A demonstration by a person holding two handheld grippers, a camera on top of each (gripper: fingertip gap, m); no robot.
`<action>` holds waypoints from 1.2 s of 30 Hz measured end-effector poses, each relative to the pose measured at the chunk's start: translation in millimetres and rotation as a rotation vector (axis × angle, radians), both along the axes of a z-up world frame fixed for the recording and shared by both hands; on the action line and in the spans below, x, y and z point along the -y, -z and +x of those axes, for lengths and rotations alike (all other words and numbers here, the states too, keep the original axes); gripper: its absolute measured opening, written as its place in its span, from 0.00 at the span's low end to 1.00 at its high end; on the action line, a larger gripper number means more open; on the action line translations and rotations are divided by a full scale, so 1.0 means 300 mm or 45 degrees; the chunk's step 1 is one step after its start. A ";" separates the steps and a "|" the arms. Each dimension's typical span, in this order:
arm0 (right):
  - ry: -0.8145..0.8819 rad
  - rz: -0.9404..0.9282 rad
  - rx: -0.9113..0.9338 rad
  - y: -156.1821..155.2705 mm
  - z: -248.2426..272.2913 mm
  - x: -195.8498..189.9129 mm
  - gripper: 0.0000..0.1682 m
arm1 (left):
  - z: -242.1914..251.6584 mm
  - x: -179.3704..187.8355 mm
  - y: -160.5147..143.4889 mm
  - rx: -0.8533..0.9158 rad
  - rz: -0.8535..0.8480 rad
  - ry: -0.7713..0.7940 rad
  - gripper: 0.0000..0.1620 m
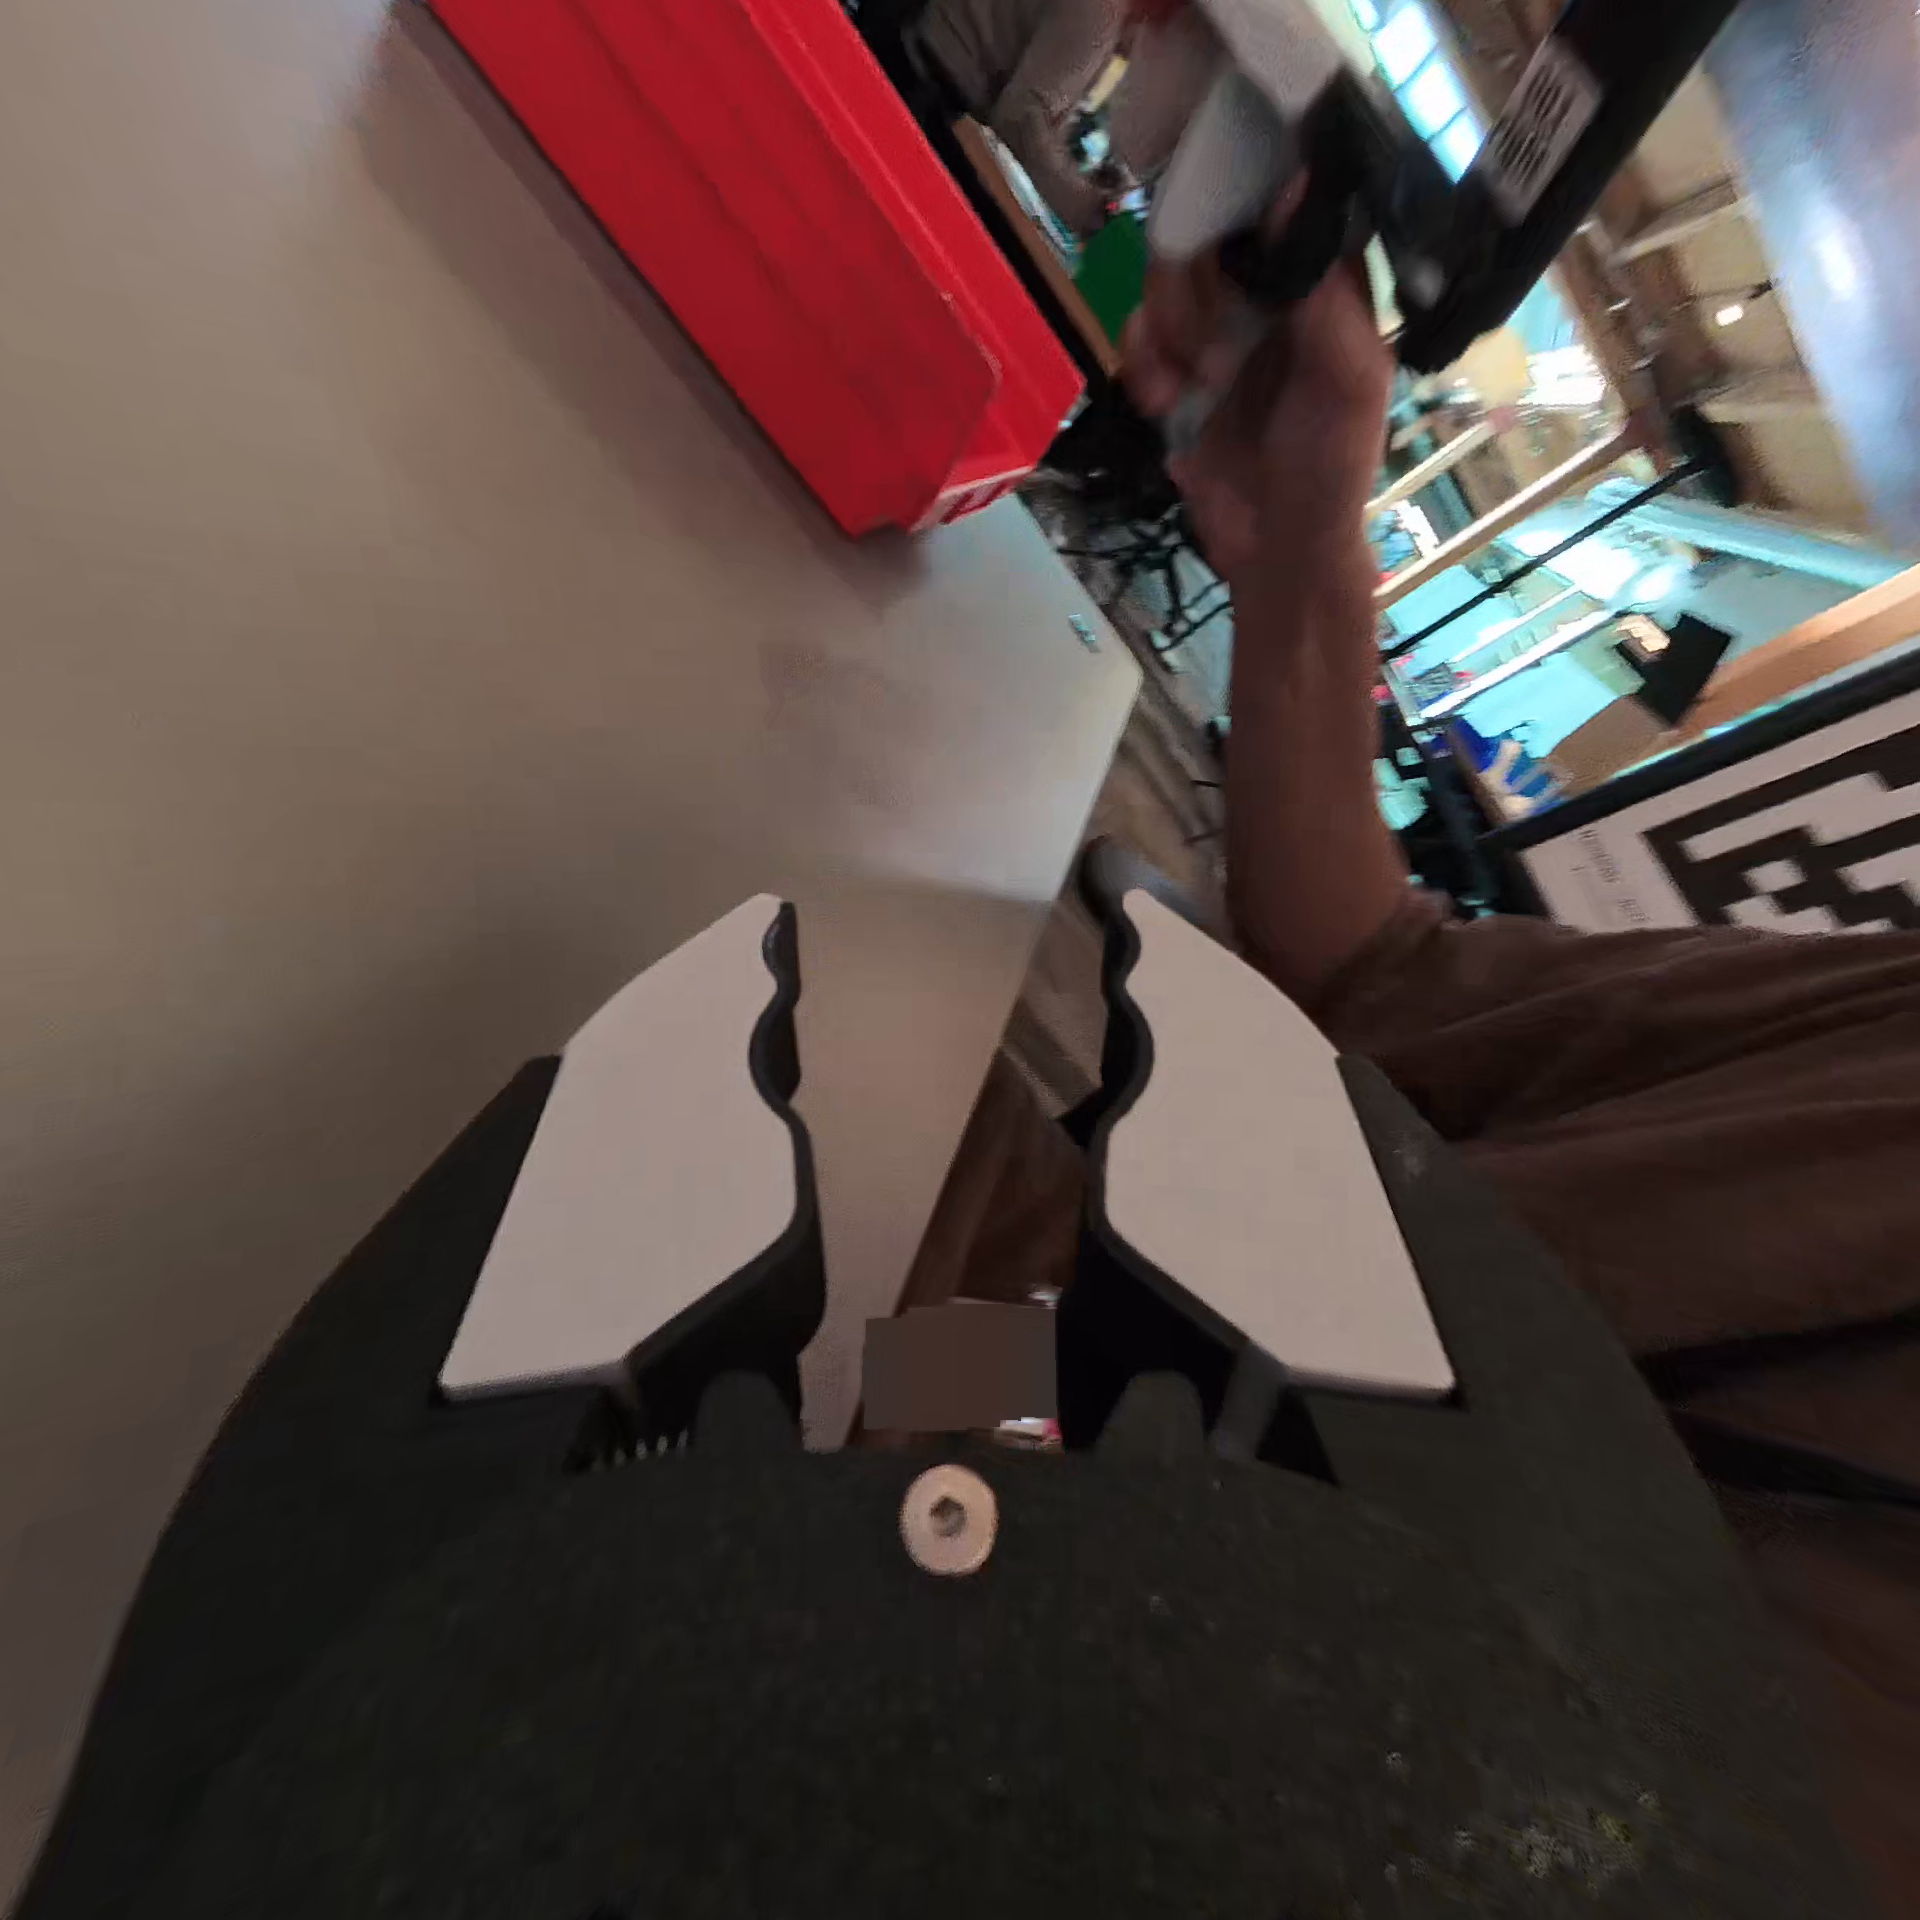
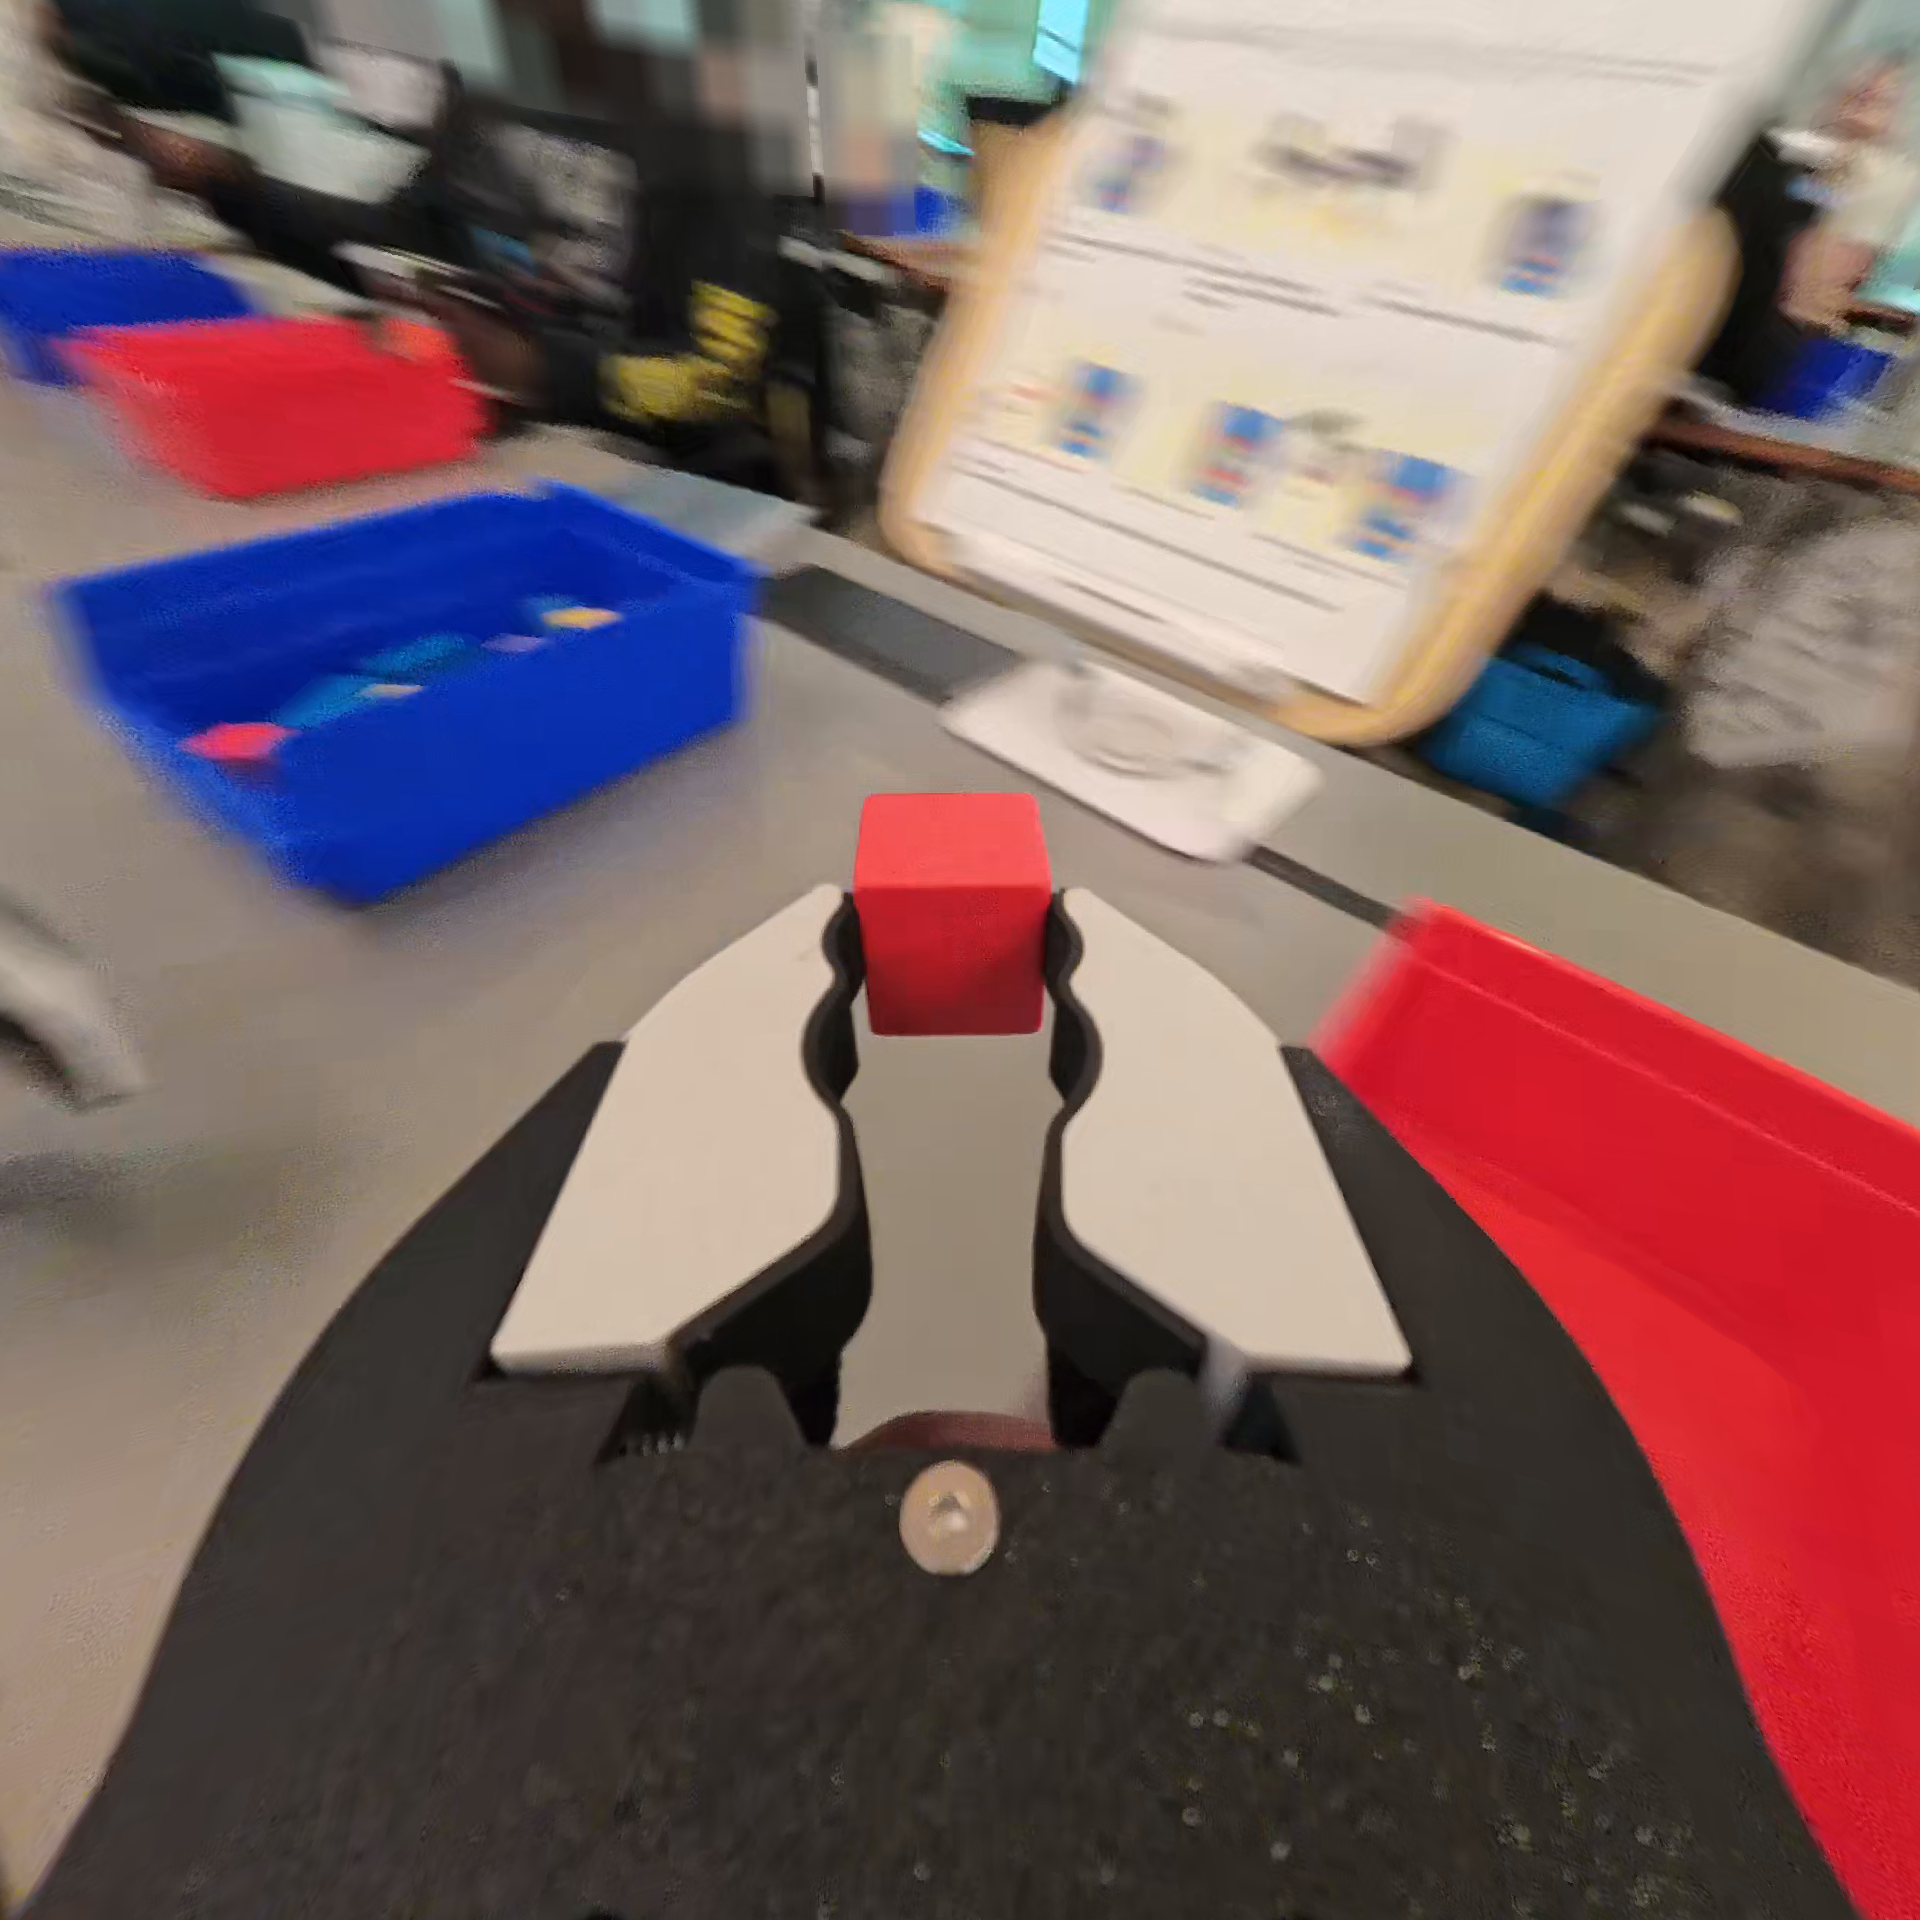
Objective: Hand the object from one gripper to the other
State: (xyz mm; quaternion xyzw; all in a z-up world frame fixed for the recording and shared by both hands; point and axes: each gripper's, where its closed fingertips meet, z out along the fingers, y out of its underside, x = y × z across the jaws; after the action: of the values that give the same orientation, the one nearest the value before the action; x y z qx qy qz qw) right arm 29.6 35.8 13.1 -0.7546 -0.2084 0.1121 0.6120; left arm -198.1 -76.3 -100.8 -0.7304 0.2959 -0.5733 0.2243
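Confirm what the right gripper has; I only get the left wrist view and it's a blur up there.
Observer: The right gripper is shut on a red cube, pinched at the fingertips.
Operator: Anything near it on the table?
Observer: A blue bin with small blocks sits to its left.
Operator: My left gripper looks open and empty, agreed?
Observer: Agreed. Also, a red bin lies close on the right gripper's right side.
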 end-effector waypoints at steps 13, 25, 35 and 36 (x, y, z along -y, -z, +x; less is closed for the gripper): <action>0.483 -1.251 0.103 0.433 0.629 -0.471 0.20 | -0.017 -0.014 0.104 -0.189 0.178 -0.033 0.32; 0.479 -1.588 0.229 0.654 0.519 -0.500 0.20 | -0.056 -0.009 0.124 -0.239 0.179 -0.028 0.31; 0.500 -1.358 0.130 0.561 0.516 -0.518 0.25 | -0.063 -0.009 0.122 -0.241 0.169 -0.024 0.31; 0.502 -1.255 0.124 0.491 0.521 -0.514 0.25 | -0.065 -0.010 0.119 -0.238 0.172 -0.025 0.31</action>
State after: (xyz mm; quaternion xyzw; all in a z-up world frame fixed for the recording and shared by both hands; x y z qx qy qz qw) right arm 185.8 190.0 -134.3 -0.9819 -0.0134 0.0443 0.1838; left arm -217.6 -73.4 -136.4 -0.7667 0.3463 -0.4793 0.2501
